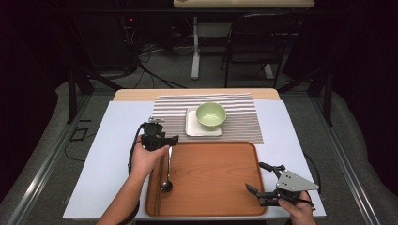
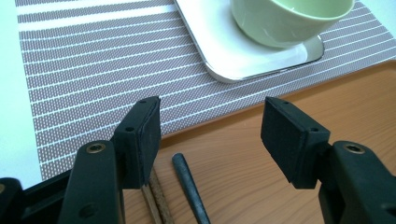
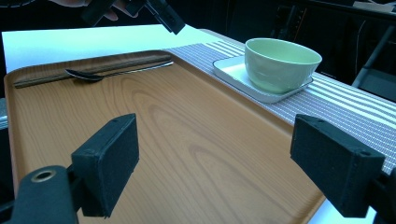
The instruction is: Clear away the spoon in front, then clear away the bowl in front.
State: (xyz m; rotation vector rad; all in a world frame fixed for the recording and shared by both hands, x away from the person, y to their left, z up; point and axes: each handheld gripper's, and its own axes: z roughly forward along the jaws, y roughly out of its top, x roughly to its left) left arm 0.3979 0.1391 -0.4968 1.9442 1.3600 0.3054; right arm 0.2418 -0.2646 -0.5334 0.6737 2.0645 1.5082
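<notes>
the left tool [image 1: 158,139] hangs over the far left corner of the flat wooden tray [image 1: 211,187], its two black jaws standing wide apart with nothing between the pads. no earlier picture is at hand to compare. just beneath and a little toward the person from this tool lie a dark metal spoon [image 1: 167,178] and a pair of dark brown chopsticks [image 1: 161,180], side by side along the tray's left edge and touching its floor; in the left gripper view the spoon's handle end [image 2: 189,186] and the chopstick tips [image 2: 156,198] show between and below the jaws, clear of both pads. ahead of the left tool spreads a grey striped woven placemat [image 1: 241,123], and ahead and to its right on that mat sits a white square plate [image 1: 191,127] carrying a pale green round bowl [image 1: 210,115], upright. the white-covered surface [image 1: 110,159] runs out to the tool's left. the right tool [image 1: 258,180] is held over the tray's near right corner, well apart from the cutlery, its jaws also spread wide and empty; from it the bowl [image 3: 280,63] stands ahead and to the right.
</notes>
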